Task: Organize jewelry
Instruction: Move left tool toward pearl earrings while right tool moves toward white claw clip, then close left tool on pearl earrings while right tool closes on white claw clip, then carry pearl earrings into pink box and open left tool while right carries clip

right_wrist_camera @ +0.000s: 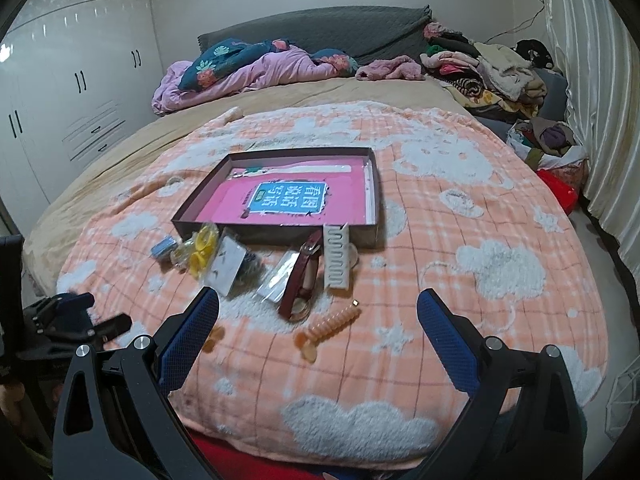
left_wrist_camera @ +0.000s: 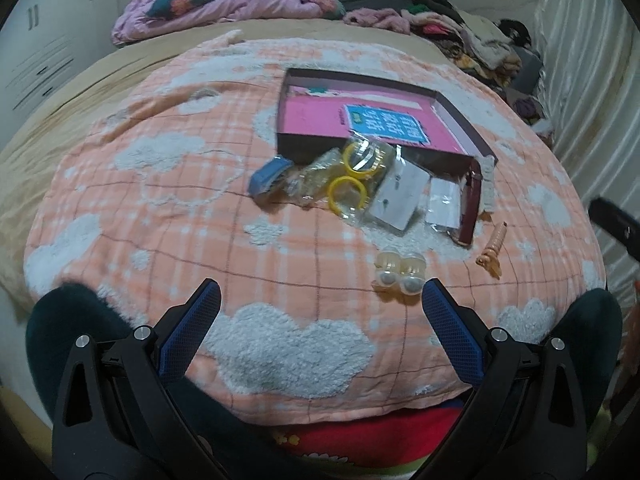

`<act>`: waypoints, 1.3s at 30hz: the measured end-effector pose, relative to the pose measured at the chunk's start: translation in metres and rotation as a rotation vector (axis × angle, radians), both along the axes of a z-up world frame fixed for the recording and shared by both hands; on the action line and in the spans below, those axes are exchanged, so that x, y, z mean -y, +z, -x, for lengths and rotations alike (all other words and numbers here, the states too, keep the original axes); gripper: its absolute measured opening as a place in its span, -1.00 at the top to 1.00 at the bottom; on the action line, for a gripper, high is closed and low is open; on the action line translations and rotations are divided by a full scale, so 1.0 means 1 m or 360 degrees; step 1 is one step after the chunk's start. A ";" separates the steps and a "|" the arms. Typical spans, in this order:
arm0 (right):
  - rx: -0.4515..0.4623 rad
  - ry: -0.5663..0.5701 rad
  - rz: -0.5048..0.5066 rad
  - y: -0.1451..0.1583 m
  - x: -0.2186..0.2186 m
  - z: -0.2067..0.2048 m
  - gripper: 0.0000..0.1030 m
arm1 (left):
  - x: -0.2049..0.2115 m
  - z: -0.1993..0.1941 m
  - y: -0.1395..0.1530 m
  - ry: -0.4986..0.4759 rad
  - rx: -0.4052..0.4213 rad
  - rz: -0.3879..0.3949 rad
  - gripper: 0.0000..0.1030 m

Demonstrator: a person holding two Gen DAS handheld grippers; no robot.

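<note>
A dark open box [left_wrist_camera: 460, 120] [right_wrist_camera: 374, 200] with a pink lining lies on the orange blanket. In front of it lies a pile: yellow rings in clear bags [left_wrist_camera: 348, 192] [right_wrist_camera: 200, 252], a blue item [left_wrist_camera: 268, 176] [right_wrist_camera: 163, 247], white cards [left_wrist_camera: 396, 196] [right_wrist_camera: 228, 268], a maroon watch [left_wrist_camera: 470, 208] [right_wrist_camera: 302, 280], a white comb clip [right_wrist_camera: 338, 256] and an orange spiral hair clip [left_wrist_camera: 493, 248] [right_wrist_camera: 332, 326]. A pair of pearl earrings in a clear case [left_wrist_camera: 398, 272] lies just ahead of my left gripper [left_wrist_camera: 320, 300], which is open and empty. My right gripper [right_wrist_camera: 318, 308] is open and empty above the spiral clip.
The orange blanket with white clouds [right_wrist_camera: 500, 268] covers the bed's near half. Bedding [right_wrist_camera: 256, 68] and a pile of clothes [right_wrist_camera: 488, 72] lie at the far end. White wardrobes [right_wrist_camera: 60, 92] stand at the left, a curtain [right_wrist_camera: 600, 120] at the right. The left gripper shows in the right wrist view [right_wrist_camera: 76, 316].
</note>
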State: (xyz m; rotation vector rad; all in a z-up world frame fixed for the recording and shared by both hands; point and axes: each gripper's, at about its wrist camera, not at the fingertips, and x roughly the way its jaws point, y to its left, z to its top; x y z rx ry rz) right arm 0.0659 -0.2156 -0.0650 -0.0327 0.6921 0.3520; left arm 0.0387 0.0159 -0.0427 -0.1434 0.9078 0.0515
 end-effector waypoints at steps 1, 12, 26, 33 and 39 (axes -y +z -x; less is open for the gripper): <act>0.0001 -0.0002 0.0010 -0.001 0.000 -0.004 -0.92 | 0.003 -0.002 -0.001 -0.0018 0.0001 0.0002 -0.83; -0.0059 -0.0012 0.0078 -0.018 0.005 -0.051 -0.90 | 0.043 -0.039 -0.022 -0.0223 -0.0086 -0.0094 -0.83; -0.0295 0.0019 0.0146 -0.076 -0.007 -0.116 -0.38 | 0.054 -0.061 -0.059 -0.0323 -0.0186 -0.0086 -0.21; -0.0338 0.0065 0.0132 -0.090 -0.016 -0.135 0.01 | 0.058 -0.063 -0.063 -0.0380 -0.0159 -0.0066 0.29; -0.0341 0.0147 0.0064 -0.091 -0.021 -0.134 0.51 | 0.055 -0.063 -0.059 -0.0416 -0.0119 -0.0011 0.30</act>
